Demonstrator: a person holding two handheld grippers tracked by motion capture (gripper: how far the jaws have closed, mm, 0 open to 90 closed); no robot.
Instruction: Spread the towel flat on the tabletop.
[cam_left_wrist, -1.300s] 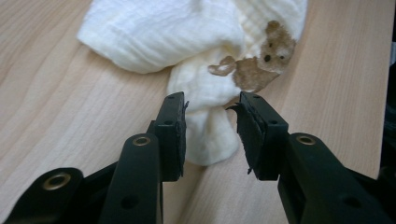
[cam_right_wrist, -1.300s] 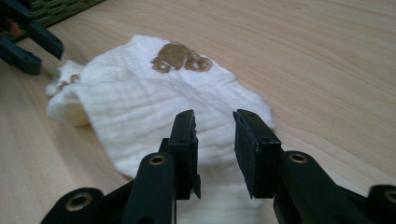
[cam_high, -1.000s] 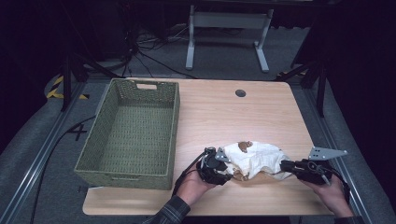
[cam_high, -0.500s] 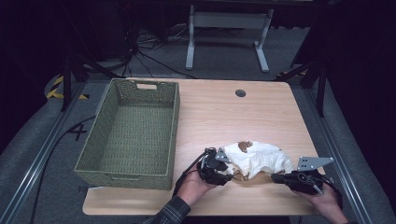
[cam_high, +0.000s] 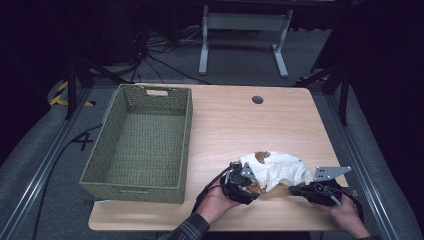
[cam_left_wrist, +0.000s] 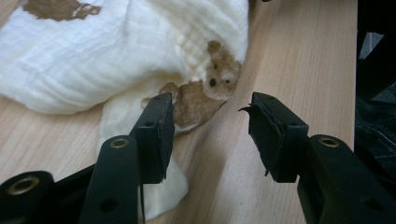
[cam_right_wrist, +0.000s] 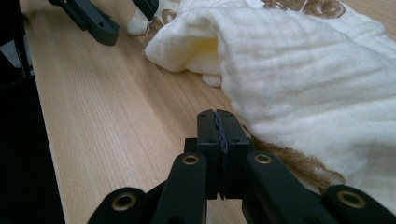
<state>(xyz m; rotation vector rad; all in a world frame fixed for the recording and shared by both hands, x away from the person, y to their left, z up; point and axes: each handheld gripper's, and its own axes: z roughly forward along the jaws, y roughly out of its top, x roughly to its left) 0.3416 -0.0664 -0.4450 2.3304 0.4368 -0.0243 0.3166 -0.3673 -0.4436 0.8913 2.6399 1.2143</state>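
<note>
A crumpled white muslin cloth (cam_high: 274, 169) with brown bear prints lies near the front edge of the wooden table (cam_high: 240, 125). My left gripper (cam_high: 254, 186) sits at the cloth's near-left corner. In the left gripper view it (cam_left_wrist: 212, 116) stands open, with a printed bear on the cloth (cam_left_wrist: 116, 51) just beyond the jaws and a cloth flap under the left jaw. My right gripper (cam_high: 292, 190) rests low on the table at the cloth's near-right edge. In the right gripper view it (cam_right_wrist: 218, 116) is shut with nothing between the jaws, the cloth (cam_right_wrist: 303, 70) lying just to its right.
A deep green woven basket (cam_high: 131, 186) stands empty on the table's left half. A small round cable hole (cam_high: 257, 99) sits near the far edge. The left gripper (cam_right_wrist: 93, 18) shows at the top left of the right gripper view.
My right gripper has slid left and nearer the front edge, up to the cloth's near-right side. The left gripper and the cloth have stayed put.
</note>
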